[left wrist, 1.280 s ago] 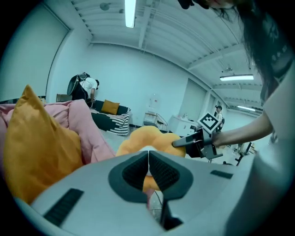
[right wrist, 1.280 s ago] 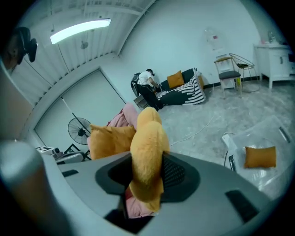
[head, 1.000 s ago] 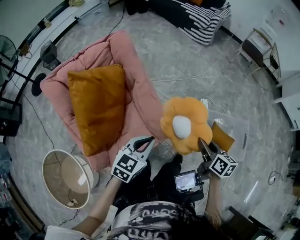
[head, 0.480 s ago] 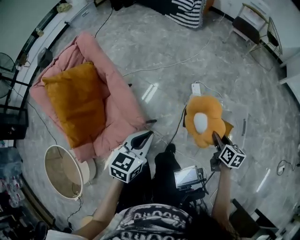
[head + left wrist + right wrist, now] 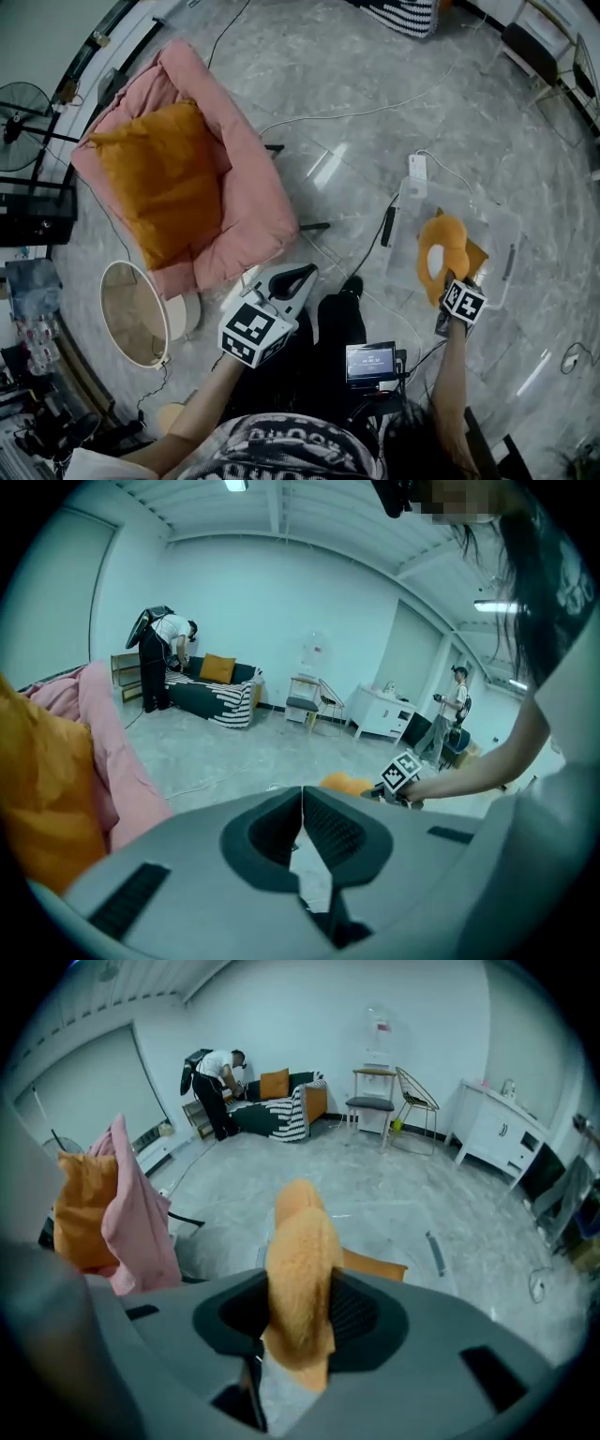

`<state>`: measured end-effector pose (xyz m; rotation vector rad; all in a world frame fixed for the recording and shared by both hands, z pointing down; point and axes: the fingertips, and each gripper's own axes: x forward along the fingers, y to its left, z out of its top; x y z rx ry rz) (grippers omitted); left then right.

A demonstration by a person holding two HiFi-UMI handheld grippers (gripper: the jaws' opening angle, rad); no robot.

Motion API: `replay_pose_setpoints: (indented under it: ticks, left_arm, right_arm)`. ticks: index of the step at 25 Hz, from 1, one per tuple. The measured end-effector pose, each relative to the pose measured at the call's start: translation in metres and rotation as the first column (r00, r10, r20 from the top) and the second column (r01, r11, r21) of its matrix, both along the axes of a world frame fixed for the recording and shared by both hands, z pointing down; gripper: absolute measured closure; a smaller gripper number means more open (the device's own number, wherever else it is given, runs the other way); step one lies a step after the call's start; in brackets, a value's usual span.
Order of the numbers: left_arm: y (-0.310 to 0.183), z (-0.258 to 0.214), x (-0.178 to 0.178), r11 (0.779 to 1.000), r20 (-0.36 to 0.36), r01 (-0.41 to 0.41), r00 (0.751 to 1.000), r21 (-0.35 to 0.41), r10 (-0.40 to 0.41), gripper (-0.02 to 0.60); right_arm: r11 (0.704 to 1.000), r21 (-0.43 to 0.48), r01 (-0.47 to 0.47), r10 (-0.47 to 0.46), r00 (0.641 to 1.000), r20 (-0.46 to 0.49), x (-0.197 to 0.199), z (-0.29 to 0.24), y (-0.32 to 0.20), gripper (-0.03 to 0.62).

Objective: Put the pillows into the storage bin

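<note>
Flower pillow (image 5: 298, 1232) is pinched edge-on between the right gripper's (image 5: 300, 1290) jaws, extending beyond their tips. Only the head view shows it over the clear storage bin (image 5: 503, 246). Left gripper (image 5: 302, 822) is closed on nothing.

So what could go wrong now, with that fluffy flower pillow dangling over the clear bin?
The right gripper pinches only a fold of the flower pillow, so it might slip free early. It hangs close to the rim of the storage bin and could drape over it. The cable on the floor beside the bin could trip the person.
</note>
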<state>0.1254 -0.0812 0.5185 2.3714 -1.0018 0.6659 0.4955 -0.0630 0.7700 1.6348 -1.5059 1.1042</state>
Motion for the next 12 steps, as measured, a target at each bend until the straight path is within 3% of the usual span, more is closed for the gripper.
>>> replay_pose_setpoints:
  ticks: [7,9,12]
  left_arm:
    - [0.009,0.006,-0.021,0.998,0.036,0.045,0.998,-0.048,-0.044,0.569]
    - [0.012,0.011,-0.024,0.997,0.048,0.050,0.998,-0.058,-0.047,0.569]
    - [0.015,0.015,-0.028,0.997,0.058,0.057,0.997,-0.055,-0.053,0.569]
  right_arm:
    - [0.985,-0.141,0.095,-0.117,0.981,-0.155,-0.010,0.064,-0.012,0.399]
    - [0.982,-0.168,0.091,-0.114,0.985,-0.130,-0.017,0.078,-0.010,0.354]
    - [0.988,-0.136,0.074,-0.079,0.996,-0.029,-0.038,0.081,-0.009,0.269]
